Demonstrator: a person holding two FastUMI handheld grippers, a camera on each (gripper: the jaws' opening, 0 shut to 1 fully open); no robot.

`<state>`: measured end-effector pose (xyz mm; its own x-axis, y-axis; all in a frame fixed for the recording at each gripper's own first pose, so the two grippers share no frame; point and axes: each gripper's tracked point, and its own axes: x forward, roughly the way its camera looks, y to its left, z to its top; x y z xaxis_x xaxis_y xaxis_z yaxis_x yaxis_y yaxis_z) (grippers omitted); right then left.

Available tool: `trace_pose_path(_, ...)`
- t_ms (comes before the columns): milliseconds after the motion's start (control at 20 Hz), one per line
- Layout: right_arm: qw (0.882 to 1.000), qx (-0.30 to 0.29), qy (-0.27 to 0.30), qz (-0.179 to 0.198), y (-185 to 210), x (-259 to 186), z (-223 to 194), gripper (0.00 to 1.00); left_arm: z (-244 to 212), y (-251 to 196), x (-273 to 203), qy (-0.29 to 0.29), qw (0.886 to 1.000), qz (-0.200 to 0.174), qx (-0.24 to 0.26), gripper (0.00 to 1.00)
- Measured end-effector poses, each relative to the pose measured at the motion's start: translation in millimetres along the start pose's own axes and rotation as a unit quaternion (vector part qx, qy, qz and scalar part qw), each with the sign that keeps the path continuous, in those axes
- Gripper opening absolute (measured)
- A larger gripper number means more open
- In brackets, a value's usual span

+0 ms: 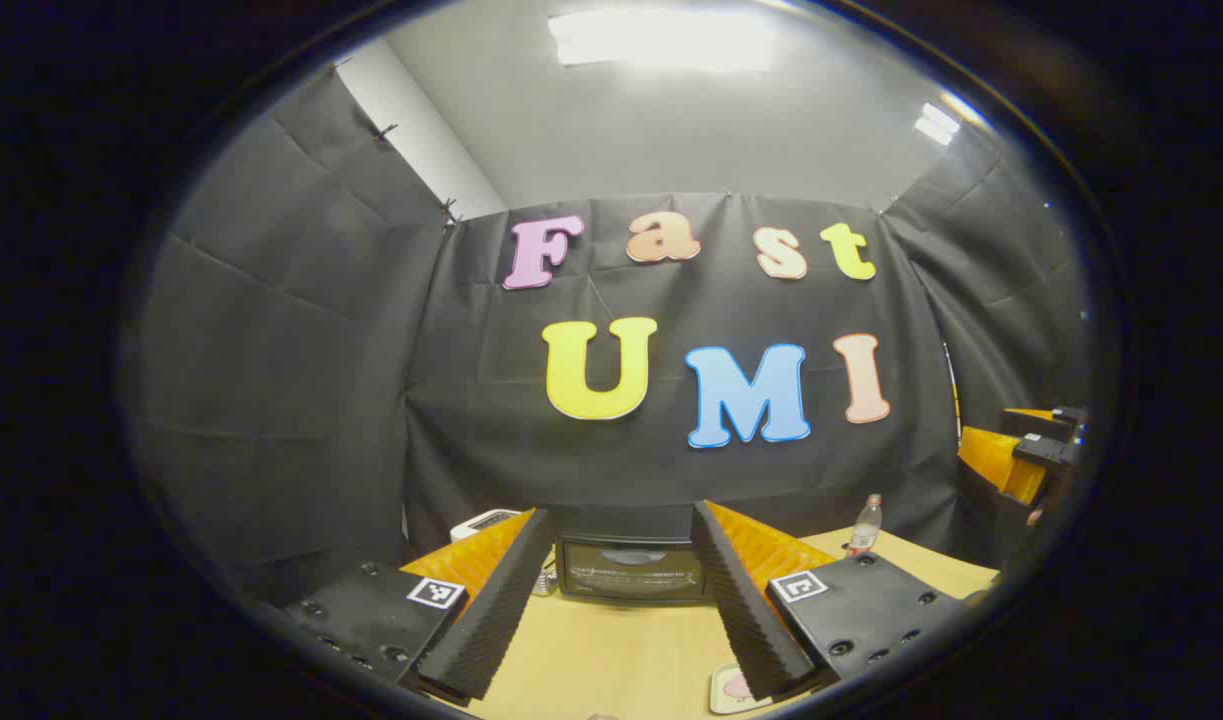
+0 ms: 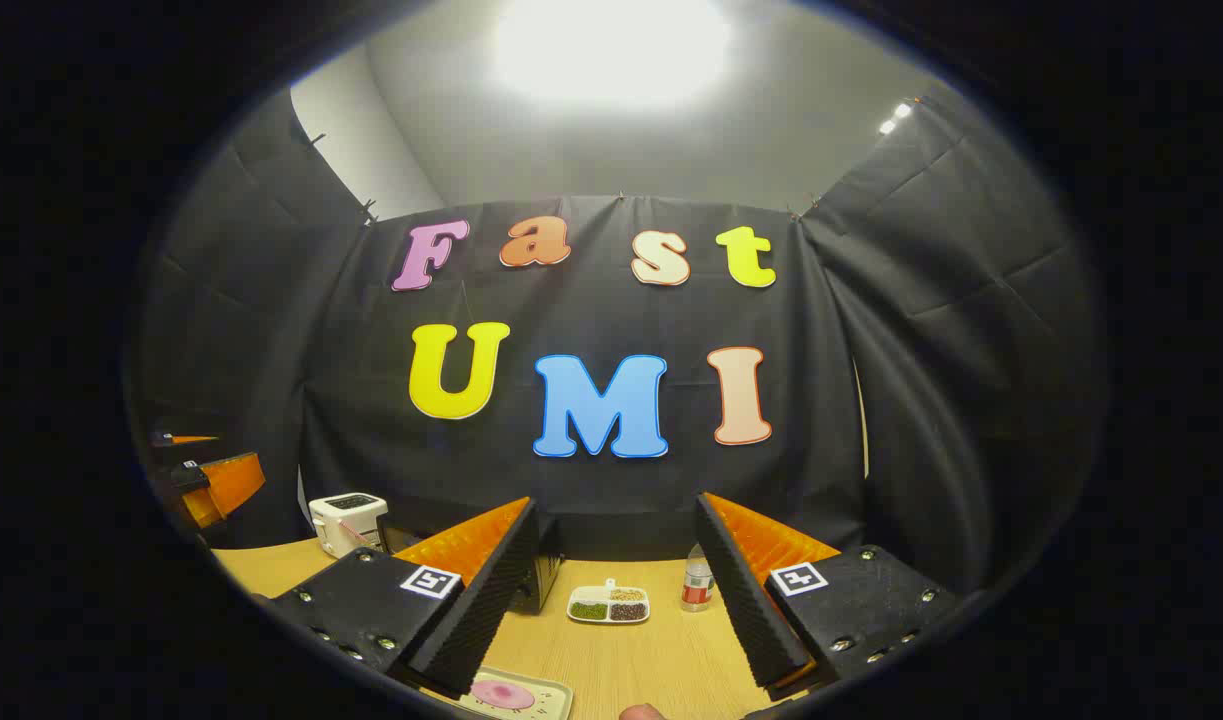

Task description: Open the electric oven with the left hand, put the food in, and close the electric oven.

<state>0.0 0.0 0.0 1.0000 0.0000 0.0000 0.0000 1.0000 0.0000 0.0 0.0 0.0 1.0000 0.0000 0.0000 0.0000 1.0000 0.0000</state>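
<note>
The black electric oven (image 1: 631, 570) stands on the wooden table straight ahead of my left gripper (image 1: 619, 512), its glass door shut. That gripper is open and empty, a good way short of the oven. A cream tray (image 2: 546, 695) with a pink round piece of food (image 2: 501, 693) lies on the table just under my right gripper (image 2: 616, 503), which is open and holds nothing. The tray's corner (image 1: 723, 690) also peeks out beside the left gripper's finger. In the right gripper view a finger hides most of the oven (image 2: 546, 575).
A white toaster (image 2: 346, 520) sits left of the oven. To its right are a divided dish of beans (image 2: 609, 604) and a small bottle (image 2: 698, 580). The other gripper shows at each view's edge, the right gripper (image 1: 1031, 455) and the left gripper (image 2: 206, 480). Black cloth walls close the table in.
</note>
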Motion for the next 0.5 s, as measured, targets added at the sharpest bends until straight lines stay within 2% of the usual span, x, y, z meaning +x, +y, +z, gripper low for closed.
trace_pose_path(200, 1.000, -0.005, -0.004, -0.007, -7.4, -6.3, 1.4, 0.97, -1.6, -8.4, 1.2, -0.001, 1.000, -0.007, 0.003, 0.99)
trace_pose_path(500, 1.000, -0.004, 0.000, -0.013, -17.5, -9.2, -1.9, 0.97, -2.2, -27.1, 6.6, -0.001, 1.000, -0.022, 0.011, 0.99)
